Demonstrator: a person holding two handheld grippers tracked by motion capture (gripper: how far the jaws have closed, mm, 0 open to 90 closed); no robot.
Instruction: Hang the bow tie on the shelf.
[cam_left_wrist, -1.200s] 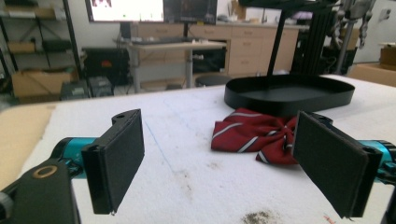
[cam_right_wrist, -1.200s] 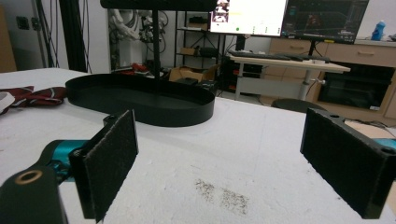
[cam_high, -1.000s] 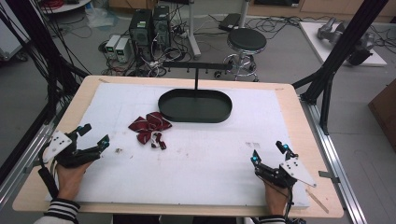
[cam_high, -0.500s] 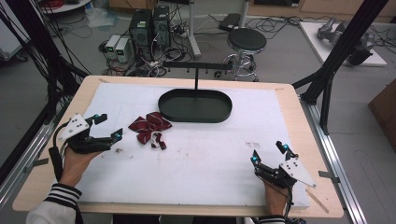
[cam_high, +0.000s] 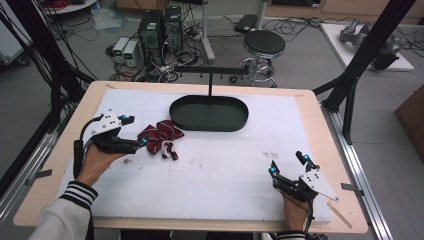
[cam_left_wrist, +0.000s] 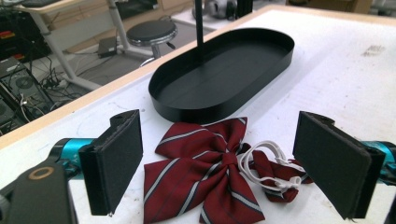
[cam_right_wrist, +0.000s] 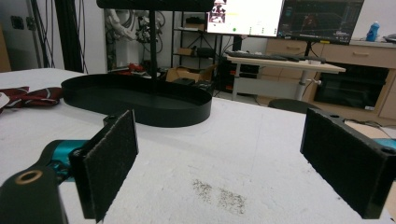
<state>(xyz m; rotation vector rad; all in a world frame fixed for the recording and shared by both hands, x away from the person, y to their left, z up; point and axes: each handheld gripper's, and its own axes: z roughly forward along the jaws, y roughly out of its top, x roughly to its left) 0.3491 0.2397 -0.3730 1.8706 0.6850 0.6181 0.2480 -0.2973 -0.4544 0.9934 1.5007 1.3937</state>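
A dark red bow tie with grey stripes (cam_high: 161, 133) (cam_left_wrist: 201, 172) lies flat on the white table cover, its white elastic strap (cam_left_wrist: 264, 164) looped beside it. My left gripper (cam_high: 136, 132) (cam_left_wrist: 224, 168) is open, its jaws standing on either side of the bow tie just short of it. Behind the bow tie stands a black oval tray (cam_high: 209, 114) (cam_left_wrist: 261, 74) (cam_right_wrist: 140, 100) with an upright post and crossbar (cam_high: 210, 71). My right gripper (cam_high: 287, 167) (cam_right_wrist: 219, 163) rests open near the table's front right, nothing between its jaws.
The white cover (cam_high: 225, 165) lies on a wooden table (cam_high: 320, 115). A small dark smudge (cam_high: 270, 155) (cam_right_wrist: 219, 196) marks the cover ahead of my right gripper. Computers, cables and a stool (cam_high: 264, 44) stand beyond the far edge.
My left gripper has moved up and to the right, from the table's front left to the bow tie. The right gripper has stayed put.
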